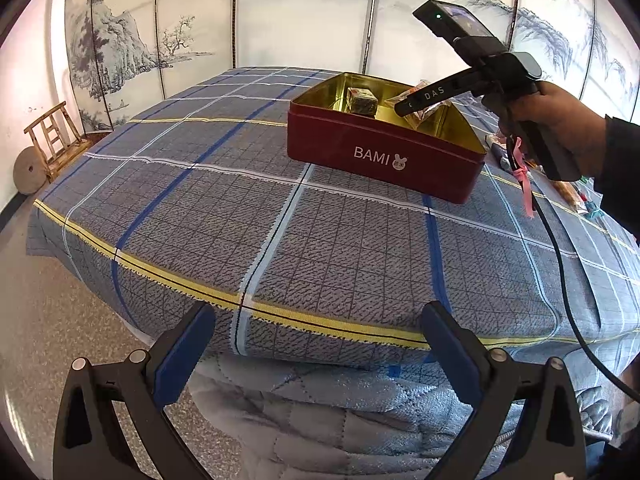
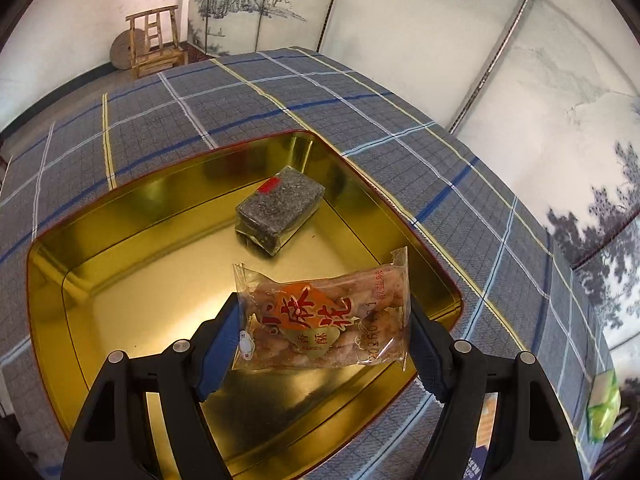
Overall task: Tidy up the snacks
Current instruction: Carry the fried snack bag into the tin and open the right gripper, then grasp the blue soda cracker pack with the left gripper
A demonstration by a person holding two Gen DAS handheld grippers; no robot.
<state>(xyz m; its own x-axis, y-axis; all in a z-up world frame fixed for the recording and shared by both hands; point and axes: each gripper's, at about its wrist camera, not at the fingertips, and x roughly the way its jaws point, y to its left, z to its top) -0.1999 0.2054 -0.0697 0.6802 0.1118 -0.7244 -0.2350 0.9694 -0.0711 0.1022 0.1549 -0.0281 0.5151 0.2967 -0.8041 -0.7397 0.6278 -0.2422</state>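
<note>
Over the open red tin with its gold lining (image 2: 56, 280), the right gripper (image 2: 324, 320) clasped a clear packet of fried twists (image 2: 320, 316), seemingly for lowering beside the dark wrapped block (image 2: 280, 210); the left gripper (image 1: 320, 344) hung empty, fingers spread, near the checked cloth's edge (image 1: 240, 220).

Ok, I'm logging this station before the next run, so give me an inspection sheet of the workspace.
Surface: plaid cloth over a padded top.
Job's things: red tin, open, gold inside; a dark block snack lies in it. Clear snack packet held over the tin.
Clutter: more wrapped snacks on the cloth beyond the tin; a green packet at the cloth's edge.
Grippers: left gripper open, empty, at the near edge. Right gripper shut on the packet.
Cables: black cable and a pink ribbon hang from the right gripper.
Surroundings: painted screen, wooden chair, stone disc.
</note>
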